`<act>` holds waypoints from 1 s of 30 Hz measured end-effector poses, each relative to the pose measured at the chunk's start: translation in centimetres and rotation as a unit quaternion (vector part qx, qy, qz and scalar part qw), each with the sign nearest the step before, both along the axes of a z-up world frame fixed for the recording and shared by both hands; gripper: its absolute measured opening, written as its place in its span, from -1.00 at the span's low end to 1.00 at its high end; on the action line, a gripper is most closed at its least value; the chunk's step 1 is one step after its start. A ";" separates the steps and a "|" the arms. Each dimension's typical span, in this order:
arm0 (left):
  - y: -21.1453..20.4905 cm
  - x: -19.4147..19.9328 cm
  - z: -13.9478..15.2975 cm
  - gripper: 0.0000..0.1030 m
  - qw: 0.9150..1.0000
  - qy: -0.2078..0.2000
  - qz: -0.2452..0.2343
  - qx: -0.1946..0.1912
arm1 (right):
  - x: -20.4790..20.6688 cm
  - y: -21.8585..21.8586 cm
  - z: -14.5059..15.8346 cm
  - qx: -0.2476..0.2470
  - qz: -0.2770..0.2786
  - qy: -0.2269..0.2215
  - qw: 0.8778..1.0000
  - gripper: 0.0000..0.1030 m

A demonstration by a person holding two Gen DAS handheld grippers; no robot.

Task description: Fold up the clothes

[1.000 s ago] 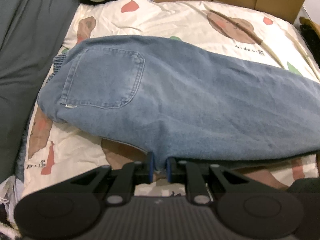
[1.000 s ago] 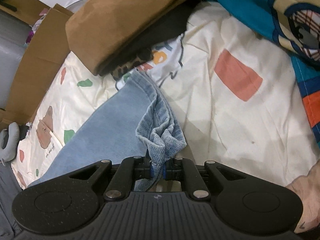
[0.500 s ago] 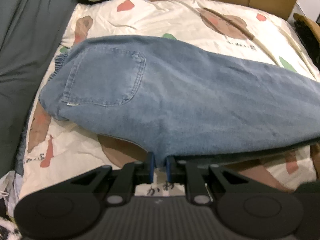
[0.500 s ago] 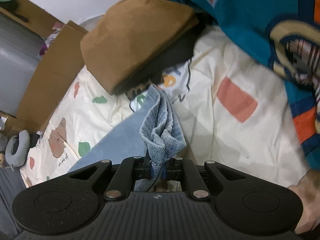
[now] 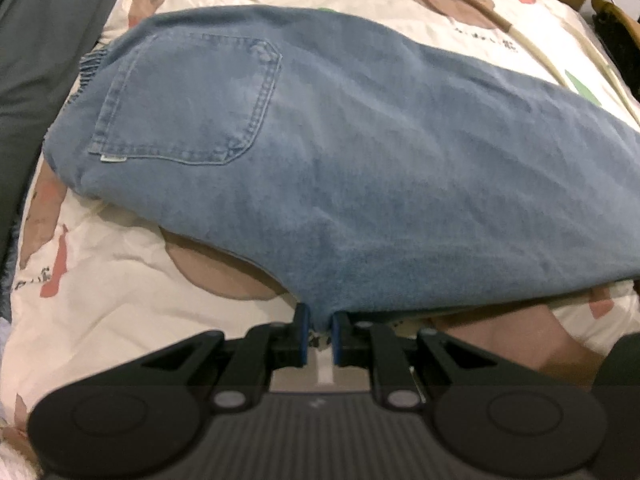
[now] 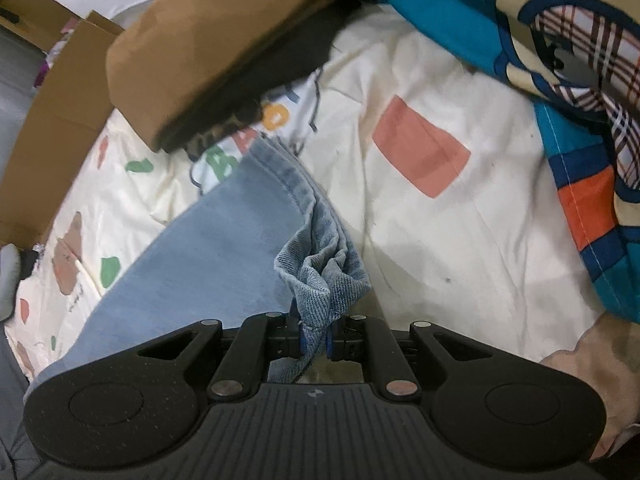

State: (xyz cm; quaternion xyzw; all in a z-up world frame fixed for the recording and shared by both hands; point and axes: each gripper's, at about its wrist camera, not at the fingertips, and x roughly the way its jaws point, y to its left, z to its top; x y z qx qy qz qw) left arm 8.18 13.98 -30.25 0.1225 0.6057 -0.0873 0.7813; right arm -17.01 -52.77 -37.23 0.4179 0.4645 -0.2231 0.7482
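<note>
A pair of light blue jeans (image 5: pixel 360 168) lies folded lengthwise across a cream patterned bed sheet (image 5: pixel 120 272), back pocket up at the left. My left gripper (image 5: pixel 318 330) is shut on the jeans' near edge at the crotch seam. In the right wrist view the leg hems (image 6: pixel 320 264) are bunched, and my right gripper (image 6: pixel 314 338) is shut on them. The leg (image 6: pixel 208 256) runs away to the lower left from there.
A grey blanket (image 5: pixel 36 80) lies along the left of the bed. A folded brown and black stack of clothes (image 6: pixel 224 48) sits just past the hems. A teal patterned quilt (image 6: pixel 560 80) covers the right. Cardboard (image 6: pixel 52 128) borders the far side. A hand (image 6: pixel 600 364) shows at the right.
The left gripper has drawn the jeans' edge nearer, so the jeans fill more of its view. The right gripper tilted up and then back down, still holding the hems.
</note>
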 end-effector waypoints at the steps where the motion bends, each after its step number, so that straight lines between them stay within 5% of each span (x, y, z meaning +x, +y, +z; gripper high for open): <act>1: 0.0 0.0 0.0 -0.76 1.000 0.002 0.002 -0.002 | 0.0 0.0 -0.2 0.002 -0.002 0.008 1.000 -0.75; 10: 1.1 -0.9 2.0 -0.70 1.000 0.002 0.000 -0.010 | -1.8 -1.0 0.9 -0.015 -0.005 0.046 0.999 -0.22; 23: 2.4 3.7 5.8 -0.32 0.999 -0.046 -0.011 -0.004 | 0.0 -1.7 3.0 -0.050 0.033 0.000 0.998 -0.21; 30: 0.6 7.6 6.4 -0.31 0.997 -0.063 -0.039 -0.004 | 1.9 -1.4 3.9 -0.071 0.062 -0.011 0.996 -0.21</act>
